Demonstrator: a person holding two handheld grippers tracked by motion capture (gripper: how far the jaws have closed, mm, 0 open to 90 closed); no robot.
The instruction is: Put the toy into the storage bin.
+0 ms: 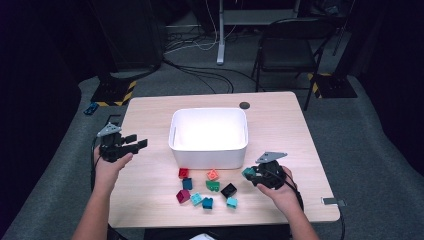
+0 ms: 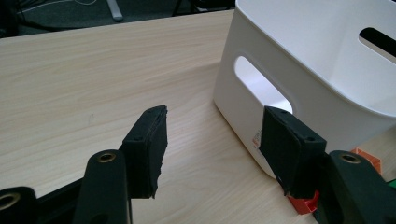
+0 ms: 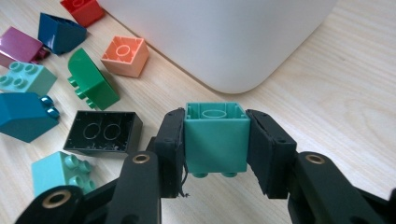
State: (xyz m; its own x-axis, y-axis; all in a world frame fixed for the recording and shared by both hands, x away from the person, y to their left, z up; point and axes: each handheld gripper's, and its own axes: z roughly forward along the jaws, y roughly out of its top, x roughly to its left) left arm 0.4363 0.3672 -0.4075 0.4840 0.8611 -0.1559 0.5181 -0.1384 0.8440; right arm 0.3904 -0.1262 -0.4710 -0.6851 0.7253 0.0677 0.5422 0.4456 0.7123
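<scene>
With the teal brick [image 3: 215,138] clamped in my right hand-held gripper [image 3: 215,144] at lower centre | left hand-held gripper [image 2: 212,149] apart, idle | lift clear over white bin [image 3: 224,42] rim, then release.

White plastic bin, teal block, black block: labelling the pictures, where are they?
White plastic bin [image 1: 208,150], high view, near wall.
Teal square plastic block [image 3: 215,140], right gripper view, side face.
Black rectangular plastic block [image 3: 103,132], right gripper view, hollow underside.

Beyond my surface [image 1: 150,107], a black folding chair [image 1: 287,52] stands on the grey carpet at far right. Cables [image 1: 200,75] trail across the floor toward a white desk leg [image 1: 220,35]. A small dark disc [image 1: 244,105] sits on the surface's far edge.
</scene>
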